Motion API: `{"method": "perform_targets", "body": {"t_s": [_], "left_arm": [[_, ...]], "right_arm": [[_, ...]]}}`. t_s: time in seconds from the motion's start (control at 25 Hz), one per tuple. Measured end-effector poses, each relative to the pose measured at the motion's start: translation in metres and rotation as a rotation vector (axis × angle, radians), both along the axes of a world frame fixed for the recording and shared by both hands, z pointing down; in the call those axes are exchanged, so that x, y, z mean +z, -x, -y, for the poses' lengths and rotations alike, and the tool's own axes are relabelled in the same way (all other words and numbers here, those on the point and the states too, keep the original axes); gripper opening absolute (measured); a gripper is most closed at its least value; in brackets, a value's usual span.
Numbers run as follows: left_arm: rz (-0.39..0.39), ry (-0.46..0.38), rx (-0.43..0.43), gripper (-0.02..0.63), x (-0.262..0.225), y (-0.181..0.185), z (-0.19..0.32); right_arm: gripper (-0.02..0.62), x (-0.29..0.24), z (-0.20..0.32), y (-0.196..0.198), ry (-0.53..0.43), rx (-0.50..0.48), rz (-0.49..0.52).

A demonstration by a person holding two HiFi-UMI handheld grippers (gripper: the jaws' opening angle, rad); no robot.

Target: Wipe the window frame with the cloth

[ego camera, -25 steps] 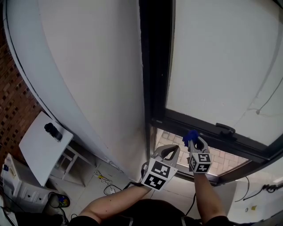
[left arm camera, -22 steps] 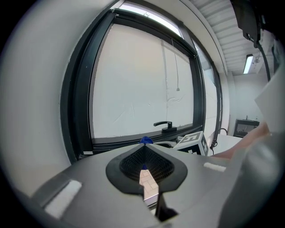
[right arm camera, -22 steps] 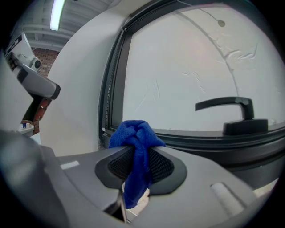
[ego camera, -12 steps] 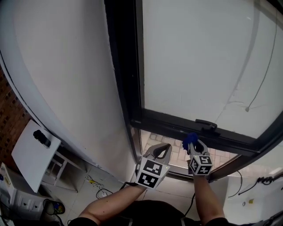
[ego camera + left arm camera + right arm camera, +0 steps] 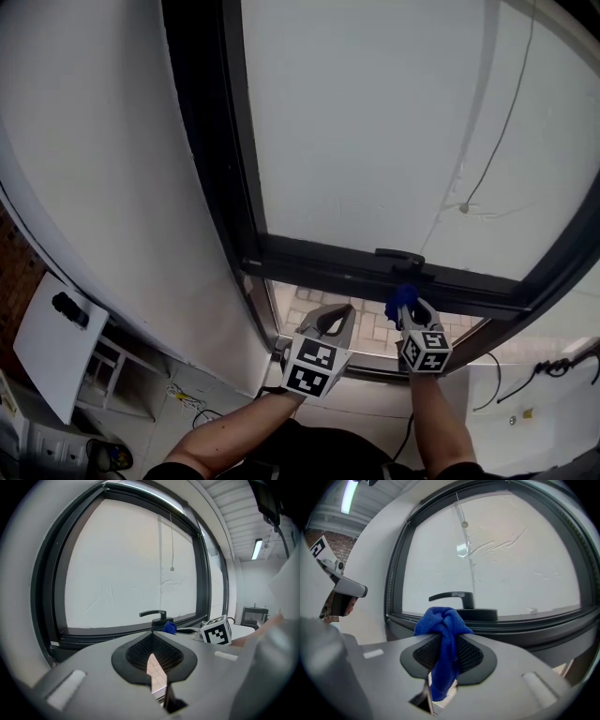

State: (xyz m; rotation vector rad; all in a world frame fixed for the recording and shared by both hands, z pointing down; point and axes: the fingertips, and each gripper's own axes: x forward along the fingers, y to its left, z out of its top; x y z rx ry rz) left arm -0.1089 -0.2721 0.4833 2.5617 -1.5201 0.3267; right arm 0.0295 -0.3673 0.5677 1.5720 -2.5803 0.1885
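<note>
We face a wide white pane (image 5: 375, 122) set in the black window frame (image 5: 309, 261), with a white wall (image 5: 94, 187) to its left. A thin cord (image 5: 511, 103) hangs down in front of the right part of the pane. A black handle (image 5: 401, 256) sits on the lower rail of the frame, lying level and pointing left.

Below that rail we hold both tools side by side. The left hand-held gripper (image 5: 337, 314) points up toward the rail, left of the handle. Its jaws meet at the tips and nothing is between them. The right hand-held gripper (image 5: 412, 314) is aimed just under the handle, its jaws pressed together on the blue cloth (image 5: 401, 298). The cloth bunches above the jaw tips and a strip of it hangs down between the pads (image 5: 468, 656). From the head view the bunch lies against the lower rail's edge, right below the handle. We cannot tell whether it actually touches the frame.
</note>
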Motion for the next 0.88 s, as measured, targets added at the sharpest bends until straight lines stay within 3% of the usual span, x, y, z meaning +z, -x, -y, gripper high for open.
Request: {"method": "perform_targets", "body": {"t_s": [0.28, 0.56, 0.88], "left_arm": [[0.003, -0.027, 0.11, -0.006, 0.004, -0.041, 0.03], [0.019, 0.011, 0.22, -0.006, 0.025, -0.082, 0.065], [0.01, 0.031, 0.284, -0.006, 0.04, -0.11, 0.088]], "right_arm": [[0.094, -0.003, -0.001, -0.036, 0.01, 0.081, -0.01], [0.095, -0.004, -0.002, -0.056, 0.033, 0.13, -0.029], [0.095, -0.006, -0.001, -0.098, 0.042, 0.25, 0.004]]}}
